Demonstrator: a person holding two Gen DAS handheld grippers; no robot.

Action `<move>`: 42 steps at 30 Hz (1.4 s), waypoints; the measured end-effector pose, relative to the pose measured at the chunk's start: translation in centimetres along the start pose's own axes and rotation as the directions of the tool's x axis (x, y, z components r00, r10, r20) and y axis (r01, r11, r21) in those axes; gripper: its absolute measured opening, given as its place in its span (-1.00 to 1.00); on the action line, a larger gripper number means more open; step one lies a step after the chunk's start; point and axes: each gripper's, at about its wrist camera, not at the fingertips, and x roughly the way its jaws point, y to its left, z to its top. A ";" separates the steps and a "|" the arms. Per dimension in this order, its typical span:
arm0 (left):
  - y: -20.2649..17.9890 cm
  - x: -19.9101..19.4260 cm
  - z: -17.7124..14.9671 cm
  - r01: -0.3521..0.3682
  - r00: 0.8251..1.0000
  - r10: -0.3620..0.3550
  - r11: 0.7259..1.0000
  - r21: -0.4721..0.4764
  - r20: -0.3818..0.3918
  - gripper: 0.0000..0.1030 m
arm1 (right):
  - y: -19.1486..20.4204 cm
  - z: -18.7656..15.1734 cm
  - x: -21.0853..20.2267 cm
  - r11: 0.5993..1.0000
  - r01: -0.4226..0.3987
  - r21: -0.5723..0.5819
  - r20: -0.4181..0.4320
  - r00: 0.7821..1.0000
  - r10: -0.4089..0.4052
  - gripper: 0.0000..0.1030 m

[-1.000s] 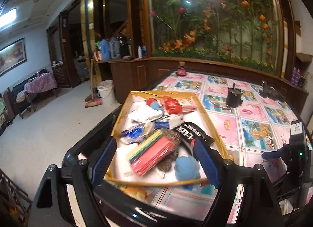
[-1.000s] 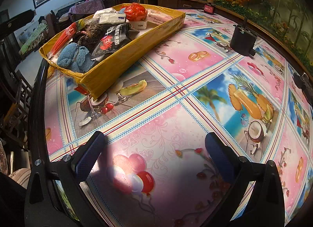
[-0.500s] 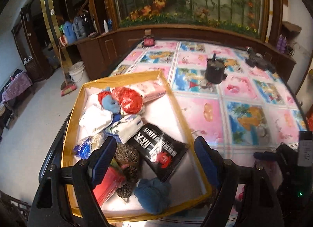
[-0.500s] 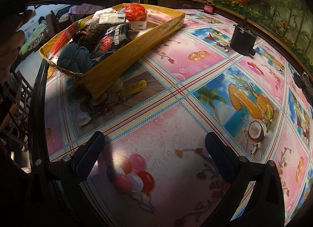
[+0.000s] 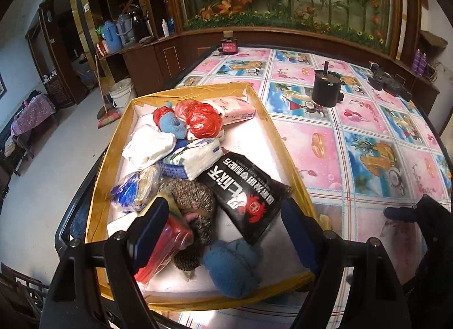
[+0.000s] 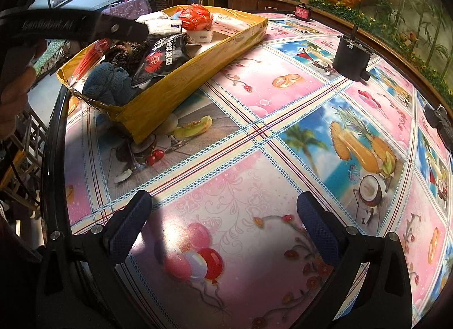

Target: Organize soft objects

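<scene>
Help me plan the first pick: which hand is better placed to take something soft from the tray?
Left. Its open tongs hang over the tray, above the blue yarn. The right tongs hover over bare tablecloth, away from it.

red packet [image 5: 162, 249] (half behind finger)
</scene>
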 end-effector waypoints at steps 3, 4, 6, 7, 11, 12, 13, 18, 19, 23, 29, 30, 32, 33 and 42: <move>0.7 -0.1 -1.2 -0.002 0.999 0.003 1.000 -0.020 0.040 0.59 | 0.0 0.0 0.0 1.000 0.000 -0.001 0.000 1.000 0.000 1.00; 0.9 -0.1 -1.6 0.004 0.999 -0.002 0.999 -0.032 0.053 0.59 | -0.1 0.0 0.0 1.000 0.000 0.000 0.000 1.000 0.000 1.00; 1.0 -0.5 -2.6 -0.001 0.997 0.003 0.999 -0.033 0.078 0.59 | 0.0 0.0 0.0 1.000 0.000 0.000 0.000 1.000 0.000 1.00; 1.1 -0.7 -3.2 -0.008 0.995 0.011 0.999 -0.032 0.095 0.59 | -0.1 0.0 0.0 1.000 0.000 0.000 0.000 1.000 0.000 1.00; 1.5 -1.0 -4.9 0.019 0.994 -0.016 0.999 -0.032 0.111 0.59 | -0.1 0.0 0.0 1.000 0.000 0.000 0.000 1.000 0.000 1.00; 1.7 -1.1 -5.2 0.021 0.993 -0.016 0.999 -0.036 0.118 0.59 | 0.0 0.0 0.0 1.000 0.000 0.001 0.000 1.000 0.000 1.00; 1.9 -1.2 -5.3 0.027 0.992 -0.022 0.999 -0.040 0.123 0.59 | -0.1 0.0 0.0 1.000 0.000 0.000 0.000 1.000 0.000 1.00; 2.8 -1.0 -4.6 0.058 0.990 -0.053 0.998 -0.033 0.131 0.59 | 0.0 0.0 0.0 1.000 0.000 0.001 0.000 1.000 0.000 1.00; 3.0 -0.8 -4.3 0.055 0.989 -0.051 0.998 -0.026 0.137 0.59 | 0.0 0.0 0.0 1.000 0.000 0.000 0.000 1.000 0.000 1.00; 3.0 -0.1 -2.2 0.105 0.987 -0.106 0.994 0.013 0.124 0.59 | 0.0 0.0 0.0 1.000 0.000 0.001 0.000 1.000 0.000 1.00; 2.3 0.9 0.0 0.135 0.990 -0.138 0.988 0.078 0.029 0.59 | 0.0 0.0 0.0 1.000 0.000 0.001 0.000 1.000 0.000 1.00; 2.5 1.0 0.2 0.139 0.990 -0.140 0.988 0.075 0.019 0.59 | 0.0 0.0 0.0 1.000 0.000 0.000 0.000 1.000 0.000 1.00; 2.9 1.2 0.5 0.142 0.990 -0.142 0.988 0.066 -0.005 0.59 | -0.1 0.0 0.0 1.000 -0.001 0.000 0.000 1.000 0.001 1.00; 3.2 1.4 0.7 0.135 0.991 -0.134 0.989 0.056 -0.013 0.59 | -0.1 0.0 0.0 1.000 -0.002 0.001 0.000 1.000 0.002 1.00; 5.1 3.1 1.0 0.055 0.997 -0.056 0.998 -0.028 -0.043 0.58 | -0.1 -0.1 -0.1 1.000 0.000 0.000 0.000 1.000 0.000 1.00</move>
